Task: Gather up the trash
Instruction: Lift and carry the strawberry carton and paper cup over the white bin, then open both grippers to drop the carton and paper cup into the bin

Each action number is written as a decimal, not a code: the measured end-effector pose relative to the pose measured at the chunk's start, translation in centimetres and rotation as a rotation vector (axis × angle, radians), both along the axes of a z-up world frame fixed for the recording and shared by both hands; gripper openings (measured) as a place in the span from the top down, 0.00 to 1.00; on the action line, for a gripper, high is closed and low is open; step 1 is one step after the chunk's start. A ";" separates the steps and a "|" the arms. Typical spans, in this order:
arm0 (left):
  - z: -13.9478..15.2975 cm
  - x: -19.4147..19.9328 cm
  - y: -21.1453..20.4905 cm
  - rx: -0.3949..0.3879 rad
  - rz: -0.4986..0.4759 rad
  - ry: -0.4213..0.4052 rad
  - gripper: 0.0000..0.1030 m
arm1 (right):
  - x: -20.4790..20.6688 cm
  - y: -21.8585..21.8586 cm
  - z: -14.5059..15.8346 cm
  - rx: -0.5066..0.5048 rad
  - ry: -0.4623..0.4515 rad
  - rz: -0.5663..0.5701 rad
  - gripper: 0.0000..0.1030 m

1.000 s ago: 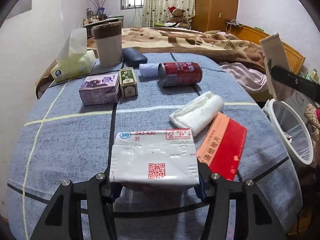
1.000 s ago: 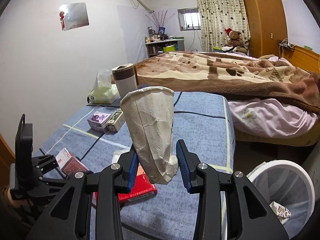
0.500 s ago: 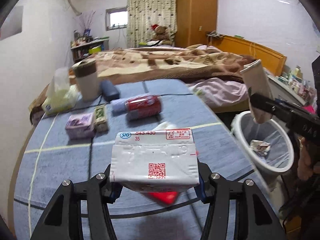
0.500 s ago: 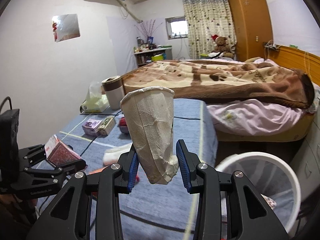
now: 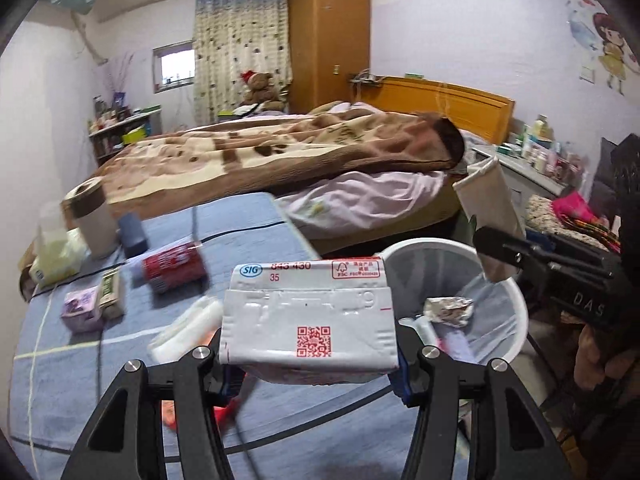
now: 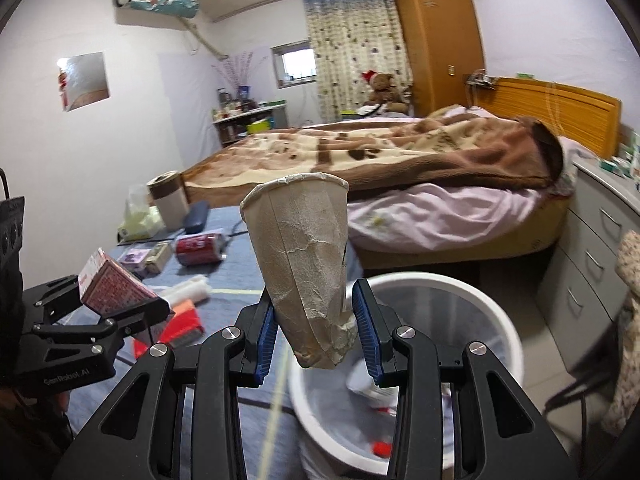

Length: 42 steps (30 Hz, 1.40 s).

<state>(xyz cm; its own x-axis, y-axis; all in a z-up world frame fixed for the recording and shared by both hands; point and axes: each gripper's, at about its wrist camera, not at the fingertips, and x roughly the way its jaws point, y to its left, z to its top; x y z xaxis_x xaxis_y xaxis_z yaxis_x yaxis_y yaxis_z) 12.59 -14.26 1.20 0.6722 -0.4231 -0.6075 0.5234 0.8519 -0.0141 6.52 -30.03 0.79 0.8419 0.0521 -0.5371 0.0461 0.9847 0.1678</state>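
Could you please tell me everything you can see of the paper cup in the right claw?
The paper cup is tan-brown, creased and crumpled, with a rolled whitish rim at the top and a crushed base. It stands mouth up, leaning slightly, pinched near its bottom between the blue pads of the right claw. It is held in the air at the rim of the white bin; only the pads touch it.

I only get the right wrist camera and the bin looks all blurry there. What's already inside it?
Observer: The left wrist view shows a crumpled silver wrapper lying in the white bin.
Kid: Is my cup near the bin?
Observer: From that side, the paper cup in the right tongs has its bottom overlapping the bin's rim.
Kid: What's that box in the other tongs?
Observer: The left tongs clamp a carton; the end facing them is white with a red QR code.
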 end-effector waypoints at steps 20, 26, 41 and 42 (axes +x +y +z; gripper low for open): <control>-2.8 0.2 -10.2 0.006 -0.150 0.055 0.44 | -1.3 -5.4 -3.8 -0.008 0.148 -0.175 0.62; -3.3 0.5 -11.4 0.013 -0.175 0.060 0.44 | -1.2 -6.2 -4.7 -0.009 0.193 -0.202 0.59; -3.0 1.4 -11.0 -0.012 -0.175 0.057 0.31 | -0.8 -6.4 -4.8 -0.023 0.211 -0.247 0.41; -3.0 1.3 -10.8 -0.014 -0.172 0.055 0.31 | -0.8 -6.4 -4.7 -0.021 0.209 -0.246 0.41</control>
<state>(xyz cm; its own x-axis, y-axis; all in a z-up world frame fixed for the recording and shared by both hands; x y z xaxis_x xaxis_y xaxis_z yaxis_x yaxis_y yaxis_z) 13.93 -25.09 -1.78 0.5554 -0.5375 -0.6345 0.6592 0.7497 -0.0580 5.72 -36.42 -3.90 0.6995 -0.1523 -0.6982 0.3143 0.9430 0.1092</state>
